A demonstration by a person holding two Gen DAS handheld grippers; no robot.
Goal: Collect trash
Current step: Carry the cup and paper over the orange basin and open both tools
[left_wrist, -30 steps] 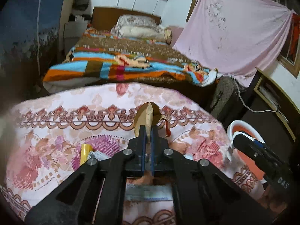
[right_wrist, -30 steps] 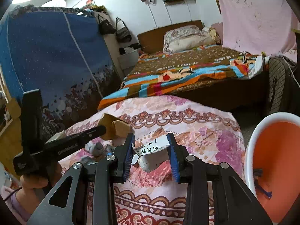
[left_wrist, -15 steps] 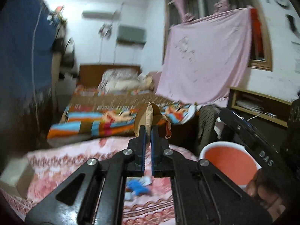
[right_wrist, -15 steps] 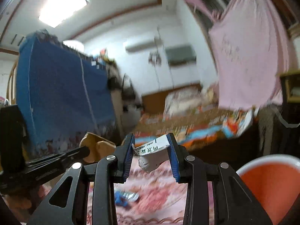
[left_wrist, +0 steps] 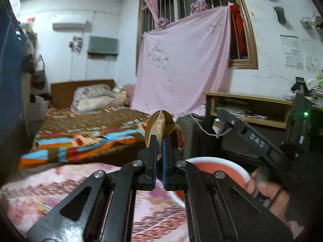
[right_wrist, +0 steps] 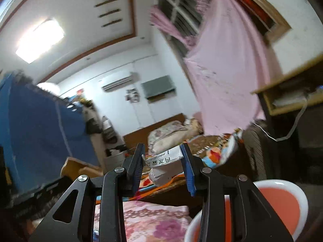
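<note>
The left gripper (left_wrist: 158, 139) had its fingers (left_wrist: 152, 151) pressed together on a flattened scrap of brown paper (left_wrist: 159, 125), which stuck up above the tips. The right gripper (right_wrist: 163, 159) had its fingers (right_wrist: 186, 167) clamped on a crumpled white wrapper (right_wrist: 164, 167) printed with black characters, held crosswise between the pads.

An orange-lined bin with a white rim (left_wrist: 240, 168) stood just below and to the right of the left fingers; in the right wrist view it sat low, right of the fingers. A desk covered in a pink flowered cloth (left_wrist: 60, 183) lay below both grippers.

Both pieces were lifted but not yet over the bin. Judging by this, letting go early could drop them on the cloth or floor. The thin paper might also cling to a pad or drift sideways past the rim.
</note>
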